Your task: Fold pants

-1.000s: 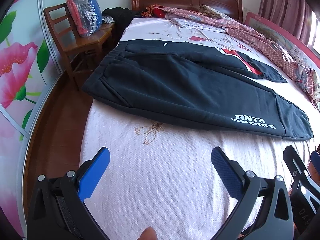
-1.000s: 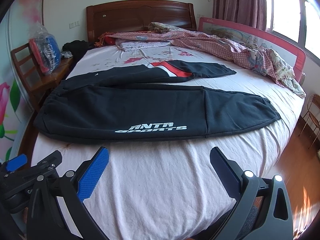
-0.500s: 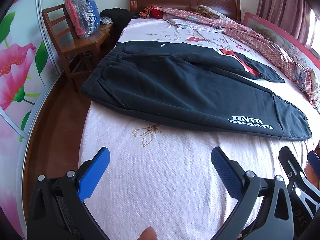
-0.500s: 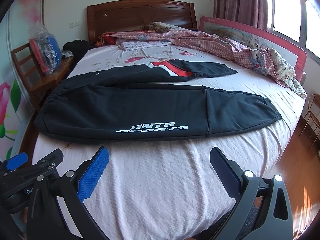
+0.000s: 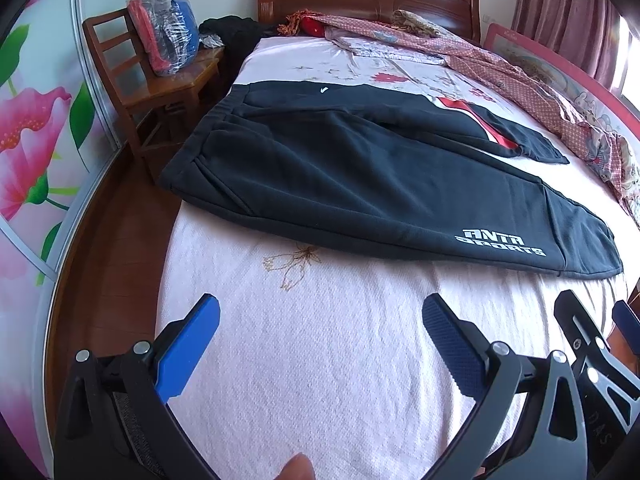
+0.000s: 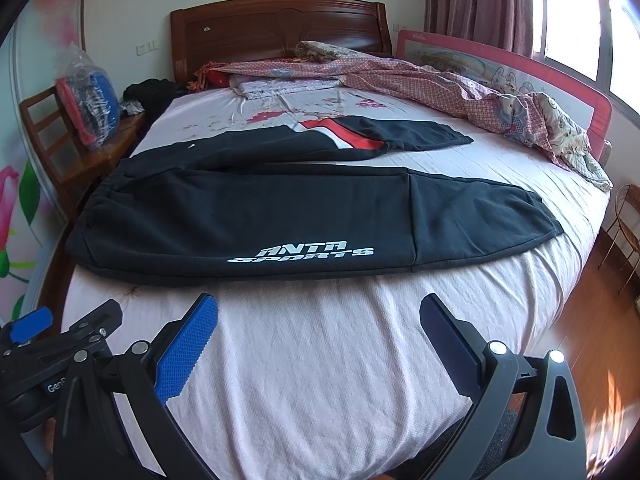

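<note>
Pre-grasp step, nothing folded yet. Black fleece sweatpants with white lettering [image 6: 280, 216] lie flat across the pink bedsheet [image 6: 320, 360], waistband at the left edge of the bed, legs splayed apart. Left hand-held gripper [image 5: 320, 320] and right hand-held gripper [image 6: 318, 318] hover over bare sheet, both spread wide, empty. Next, I'd judge: reach in, pinch the near leg's edge at waist and cuff, fold it over the far leg.
</note>
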The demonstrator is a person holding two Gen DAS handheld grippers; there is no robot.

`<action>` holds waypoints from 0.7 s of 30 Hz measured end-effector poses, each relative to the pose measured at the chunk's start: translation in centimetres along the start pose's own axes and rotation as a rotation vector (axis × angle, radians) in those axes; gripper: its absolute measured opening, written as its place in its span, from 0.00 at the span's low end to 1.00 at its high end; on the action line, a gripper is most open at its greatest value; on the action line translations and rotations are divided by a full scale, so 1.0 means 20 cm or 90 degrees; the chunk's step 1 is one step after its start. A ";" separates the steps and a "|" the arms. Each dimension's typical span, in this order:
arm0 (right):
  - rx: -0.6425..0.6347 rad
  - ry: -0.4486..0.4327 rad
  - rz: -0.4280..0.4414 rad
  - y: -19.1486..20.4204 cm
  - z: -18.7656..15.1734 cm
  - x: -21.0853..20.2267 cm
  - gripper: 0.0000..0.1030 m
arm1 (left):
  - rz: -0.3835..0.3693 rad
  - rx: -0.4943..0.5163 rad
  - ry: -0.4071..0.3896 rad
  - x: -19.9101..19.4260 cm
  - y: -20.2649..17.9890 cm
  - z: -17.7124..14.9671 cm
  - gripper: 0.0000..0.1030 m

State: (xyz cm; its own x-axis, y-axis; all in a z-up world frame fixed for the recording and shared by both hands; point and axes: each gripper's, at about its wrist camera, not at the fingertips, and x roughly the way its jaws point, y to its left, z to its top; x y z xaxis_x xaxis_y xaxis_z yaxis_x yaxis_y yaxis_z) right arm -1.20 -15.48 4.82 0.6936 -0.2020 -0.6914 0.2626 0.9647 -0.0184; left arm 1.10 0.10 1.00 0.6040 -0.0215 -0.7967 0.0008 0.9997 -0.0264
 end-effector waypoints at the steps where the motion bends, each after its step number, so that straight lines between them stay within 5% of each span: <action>1: 0.000 -0.001 -0.001 0.00 0.00 0.00 0.97 | 0.003 0.000 0.000 0.00 0.00 0.00 0.98; 21: 0.003 0.003 0.000 -0.01 -0.01 0.01 0.97 | 0.004 -0.004 0.008 0.02 0.01 -0.01 0.98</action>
State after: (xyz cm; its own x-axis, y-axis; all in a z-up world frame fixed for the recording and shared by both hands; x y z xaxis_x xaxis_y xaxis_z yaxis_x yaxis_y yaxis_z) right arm -1.20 -15.60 4.48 0.6906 -0.2008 -0.6948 0.2654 0.9640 -0.0148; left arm 1.16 0.27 0.55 0.5943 -0.0157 -0.8041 -0.0081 0.9996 -0.0256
